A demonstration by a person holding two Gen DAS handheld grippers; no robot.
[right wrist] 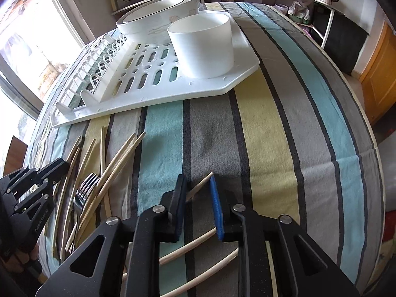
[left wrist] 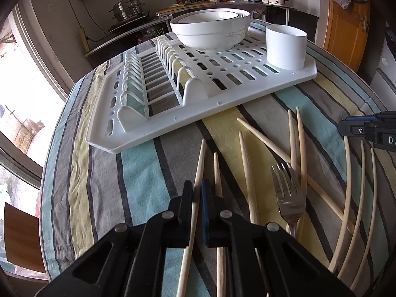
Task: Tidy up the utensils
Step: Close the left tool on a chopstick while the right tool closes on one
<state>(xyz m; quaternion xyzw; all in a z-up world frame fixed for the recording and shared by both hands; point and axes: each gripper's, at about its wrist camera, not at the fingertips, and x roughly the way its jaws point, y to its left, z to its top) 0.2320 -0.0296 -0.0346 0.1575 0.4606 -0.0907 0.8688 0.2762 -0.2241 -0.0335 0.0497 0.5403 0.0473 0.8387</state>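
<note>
While the left gripper [left wrist: 196, 193] clamps one pale wooden chopstick [left wrist: 198, 168] near the white slotted plastic rack [left wrist: 247, 91], right gripper [right wrist: 198, 188] straddles another chopstick [right wrist: 201, 184], jaws slightly apart, steel fork [left wrist: 289, 193] lying between them.

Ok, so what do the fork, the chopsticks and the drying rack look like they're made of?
Fork: metal, probably stainless steel, polished; it mirrors the light. Chopsticks: pale wood or bamboo, matte and unpainted, tapering to the tips; which one I can't tell. Drying rack: white moulded plastic, smooth with a slight sheen, with slots and rounded ribs.
</note>
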